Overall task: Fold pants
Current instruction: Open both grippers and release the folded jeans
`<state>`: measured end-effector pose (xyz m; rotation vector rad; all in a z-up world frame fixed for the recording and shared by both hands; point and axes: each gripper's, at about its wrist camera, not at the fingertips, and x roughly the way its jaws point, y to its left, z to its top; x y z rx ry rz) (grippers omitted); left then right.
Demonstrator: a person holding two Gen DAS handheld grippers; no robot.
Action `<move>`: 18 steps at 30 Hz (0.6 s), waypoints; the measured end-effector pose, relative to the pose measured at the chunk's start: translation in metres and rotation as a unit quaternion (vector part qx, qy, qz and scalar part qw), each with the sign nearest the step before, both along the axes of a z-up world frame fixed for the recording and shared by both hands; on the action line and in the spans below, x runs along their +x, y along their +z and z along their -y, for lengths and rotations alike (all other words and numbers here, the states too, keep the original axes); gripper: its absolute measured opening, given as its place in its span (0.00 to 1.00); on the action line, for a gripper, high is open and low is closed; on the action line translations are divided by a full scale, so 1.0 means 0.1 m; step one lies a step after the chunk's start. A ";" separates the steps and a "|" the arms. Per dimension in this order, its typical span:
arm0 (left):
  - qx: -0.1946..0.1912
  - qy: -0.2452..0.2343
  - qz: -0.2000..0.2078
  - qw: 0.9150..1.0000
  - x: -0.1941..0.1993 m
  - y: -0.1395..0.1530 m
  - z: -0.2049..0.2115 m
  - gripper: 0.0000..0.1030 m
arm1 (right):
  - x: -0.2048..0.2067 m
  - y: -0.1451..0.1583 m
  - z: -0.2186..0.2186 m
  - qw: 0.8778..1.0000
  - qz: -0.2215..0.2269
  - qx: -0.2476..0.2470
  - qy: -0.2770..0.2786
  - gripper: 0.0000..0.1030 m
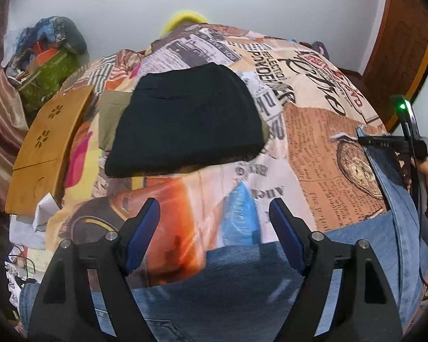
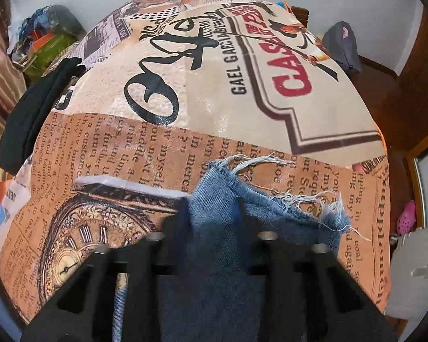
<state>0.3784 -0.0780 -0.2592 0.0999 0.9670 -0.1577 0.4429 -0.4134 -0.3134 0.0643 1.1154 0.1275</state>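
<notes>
Gripping the frayed hem of the jeans (image 2: 214,199) is done by the right gripper (image 2: 214,213), jaws clamped on denim.

Hem is pinched so the leg can be carried over for a fold, judged. Left gripper (image 1: 214,222) is held wide with nothing between the pads, just above the jeans' near edge. Denim is spread on the printed bedsheet (image 2: 242,99); a folded black garment (image 1: 185,119) lies beyond.

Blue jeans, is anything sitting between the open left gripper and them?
Nothing visible does. The left gripper hangs open right above the blue jeans on the printed bedspread; the folded black garment lies farther back.
</notes>
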 end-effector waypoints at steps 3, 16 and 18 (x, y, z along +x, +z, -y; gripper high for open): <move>-0.008 -0.009 -0.009 1.000 -0.07 0.00 0.15 0.76 | -0.03 0.03 0.02 1.000 0.002 -0.011 0.002 0.07; -0.021 -0.083 -0.011 0.996 -0.77 0.19 0.98 0.79 | -1.31 1.43 0.85 0.988 0.140 0.027 -0.052 0.06; -0.021 -0.091 -0.022 0.995 -0.86 0.13 1.07 0.79 | -1.51 1.58 0.96 0.986 0.155 0.030 -0.059 0.06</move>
